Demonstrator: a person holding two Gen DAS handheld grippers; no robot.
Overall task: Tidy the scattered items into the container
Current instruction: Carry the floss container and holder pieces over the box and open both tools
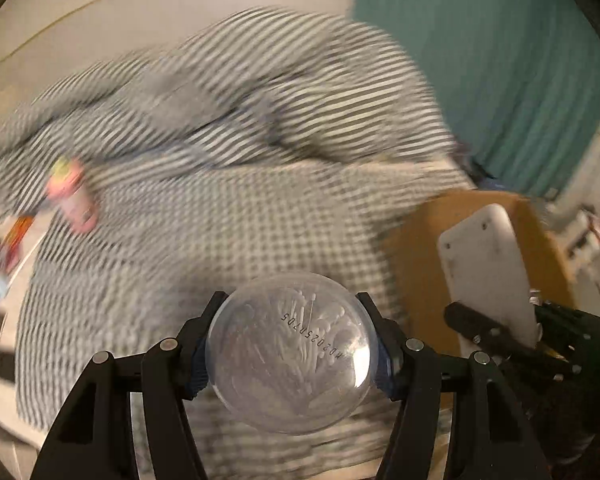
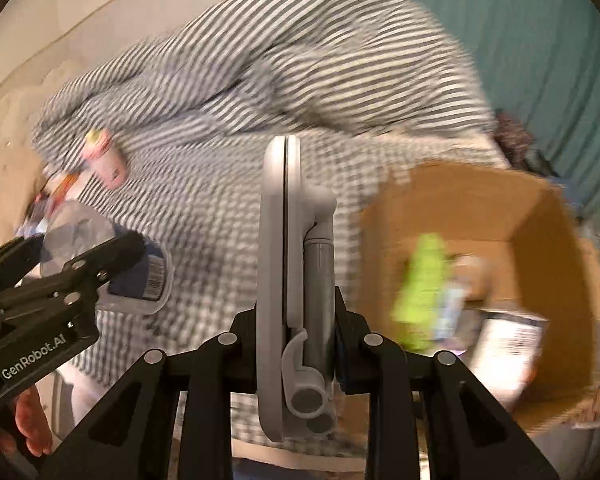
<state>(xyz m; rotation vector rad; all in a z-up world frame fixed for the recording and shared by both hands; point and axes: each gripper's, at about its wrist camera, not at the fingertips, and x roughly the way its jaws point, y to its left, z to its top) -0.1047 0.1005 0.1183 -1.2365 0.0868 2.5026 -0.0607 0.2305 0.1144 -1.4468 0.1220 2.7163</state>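
Bed w/ checked sheet and striped duvet (image 1: 228, 92) under me, teal curtain behind. L jaws (image 1: 292, 354) clamped on clear round cotton-swab tub (image 1: 288, 364). R jaws (image 2: 298, 344) clamped on grey-white folding gadget (image 2: 288, 280), long axis pointing away. Cardboard box (image 2: 556, 240) lies right, nearer R hand, already part-filled. Pink tube (image 1: 74, 196) on bed, far left.

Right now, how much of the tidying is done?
Partly done: the cardboard box already holds a green item and other packages. In hand: the left gripper clamps a clear round tub, the right gripper a grey folding device. Left: a pink bottle and colourful packets on the bed.
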